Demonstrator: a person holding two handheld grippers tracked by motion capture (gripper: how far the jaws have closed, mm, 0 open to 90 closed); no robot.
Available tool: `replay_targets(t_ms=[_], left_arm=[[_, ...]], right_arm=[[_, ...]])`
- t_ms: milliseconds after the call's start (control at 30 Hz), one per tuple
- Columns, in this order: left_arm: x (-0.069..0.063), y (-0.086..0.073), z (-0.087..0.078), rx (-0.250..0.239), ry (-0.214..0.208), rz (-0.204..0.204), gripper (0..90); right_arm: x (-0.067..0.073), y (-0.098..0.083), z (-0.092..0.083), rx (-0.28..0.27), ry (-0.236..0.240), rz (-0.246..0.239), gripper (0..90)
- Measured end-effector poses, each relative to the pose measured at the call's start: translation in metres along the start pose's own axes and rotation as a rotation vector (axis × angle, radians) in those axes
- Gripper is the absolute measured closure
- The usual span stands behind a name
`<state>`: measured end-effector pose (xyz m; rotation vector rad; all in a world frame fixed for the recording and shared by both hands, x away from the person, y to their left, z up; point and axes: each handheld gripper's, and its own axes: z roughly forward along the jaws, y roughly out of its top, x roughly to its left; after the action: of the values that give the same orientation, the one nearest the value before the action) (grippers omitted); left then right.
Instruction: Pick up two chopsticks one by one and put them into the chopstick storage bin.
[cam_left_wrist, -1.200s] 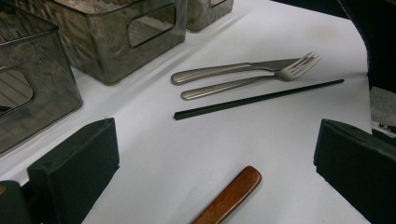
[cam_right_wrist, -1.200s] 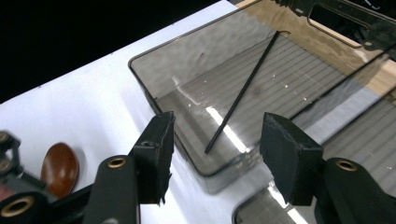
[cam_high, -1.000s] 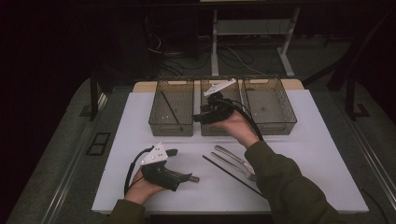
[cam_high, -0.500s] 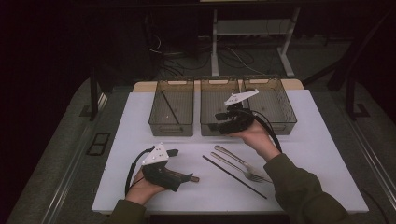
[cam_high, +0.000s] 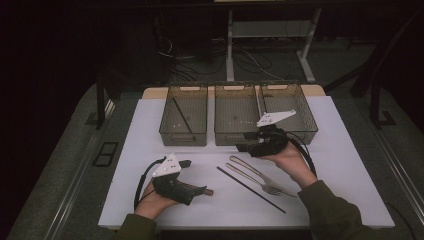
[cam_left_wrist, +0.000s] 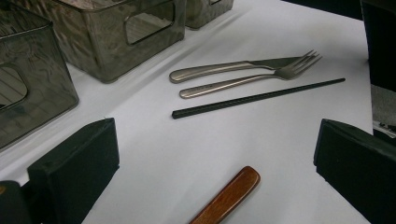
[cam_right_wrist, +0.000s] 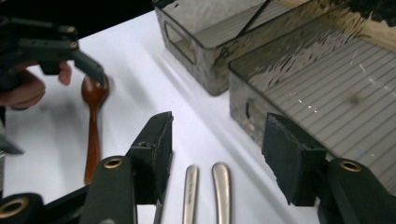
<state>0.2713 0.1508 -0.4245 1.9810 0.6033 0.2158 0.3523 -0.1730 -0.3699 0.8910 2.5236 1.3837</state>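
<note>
My left gripper (cam_high: 194, 177) rests on the white table near its front edge, jaws wide open (cam_left_wrist: 215, 163). A wooden spoon lies on the table between them, its handle end (cam_left_wrist: 229, 196) showing. My right gripper (cam_high: 241, 148) hovers just in front of the middle bin, open with nothing between its jaws (cam_right_wrist: 222, 149). Below it lie the handle ends of a steel knife (cam_right_wrist: 222, 191) and fork (cam_right_wrist: 189, 191). Knife (cam_left_wrist: 219, 70), fork (cam_left_wrist: 243, 83) and a black chopstick (cam_left_wrist: 257, 98) lie side by side. In the right gripper view the spoon (cam_right_wrist: 92, 126) lies under the left gripper (cam_right_wrist: 88, 65).
Three smoky plastic bins stand in a row at the back of the white table (cam_high: 345, 165): the left bin (cam_high: 176, 136) holds a black chopstick (cam_high: 182, 115), beside it the middle bin (cam_high: 235, 136) and the right bin (cam_high: 307, 125). Dark floor, cables and stands lie beyond.
My right gripper has come from above the middle bin toward the person and to the right, lower, to just in front of the bins. The left gripper has not moved.
</note>
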Motion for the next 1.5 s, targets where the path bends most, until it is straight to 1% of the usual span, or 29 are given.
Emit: replay_targets(t_ms=[133, 200, 300, 333, 367, 433, 633, 800, 867, 900, 933, 1033, 1233, 1300, 1367, 1500], left_arm=[[0.000, 0.000, 0.001, 0.000, 0.000, 0.001, 0.0], [0.000, 0.000, 0.001, 0.000, 0.001, 0.006, 0.0], [0.000, 0.000, 0.001, 0.001, 0.001, 0.004, 0.0], [-0.001, 0.000, 0.001, 0.002, 0.001, 0.002, 0.0], [0.000, 0.000, 0.000, 0.002, 0.002, 0.007, 0.0], [-0.001, 0.000, 0.000, 0.001, 0.002, 0.001, 0.0], [-0.001, 0.000, 0.000, 0.001, 0.002, 0.001, 0.0], [-0.001, 0.001, 0.000, 0.002, 0.004, 0.001, 0.0], [-0.001, 0.001, 0.000, 0.001, 0.004, 0.003, 0.0], [-0.001, 0.001, 0.000, 0.000, 0.004, 0.003, 0.0], [-0.002, 0.001, 0.000, 0.000, 0.005, -0.001, 0.0], [-0.001, 0.001, 0.000, 0.003, 0.004, 0.004, 0.0], [-0.001, 0.001, 0.000, 0.006, 0.005, 0.008, 0.0], [-0.002, 0.001, 0.000, 0.004, 0.005, 0.003, 0.0], [-0.002, 0.001, 0.000, 0.005, 0.005, 0.004, 0.0], [-0.002, 0.000, 0.000, 0.011, 0.001, 0.006, 0.0]], right_arm=[[0.004, -0.011, -0.006, 0.003, 0.004, 0.006, 41.4], [0.007, -0.016, -0.009, 0.009, 0.007, 0.020, 41.4], [0.009, -0.023, -0.012, 0.018, 0.012, 0.018, 41.1], [0.009, -0.025, -0.014, 0.016, 0.005, 0.014, 40.3], [0.010, -0.027, -0.015, 0.017, 0.005, 0.015, 40.3], [0.012, -0.032, -0.018, 0.013, 0.006, 0.022, 39.2], [0.017, -0.047, -0.027, 0.019, 0.008, 0.034, 40.7], [0.021, -0.061, -0.031, 0.043, 0.016, 0.047, 44.8], [0.023, -0.066, -0.033, 0.052, 0.007, 0.051, 48.0], [0.025, -0.069, -0.034, 0.060, 0.012, 0.054, 48.5], [0.026, -0.071, -0.034, 0.067, 0.017, 0.053, 49.6], [0.033, -0.077, -0.035, 0.089, 0.006, 0.040, 53.7], [0.045, -0.085, -0.034, 0.132, 0.018, 0.015, 64.1], [0.048, -0.089, -0.032, 0.156, 0.022, 0.001, 67.7], [0.050, -0.093, -0.030, 0.182, 0.029, 0.001, 69.3], [0.052, -0.102, -0.024, 0.207, 0.003, 0.005, 74.2]])
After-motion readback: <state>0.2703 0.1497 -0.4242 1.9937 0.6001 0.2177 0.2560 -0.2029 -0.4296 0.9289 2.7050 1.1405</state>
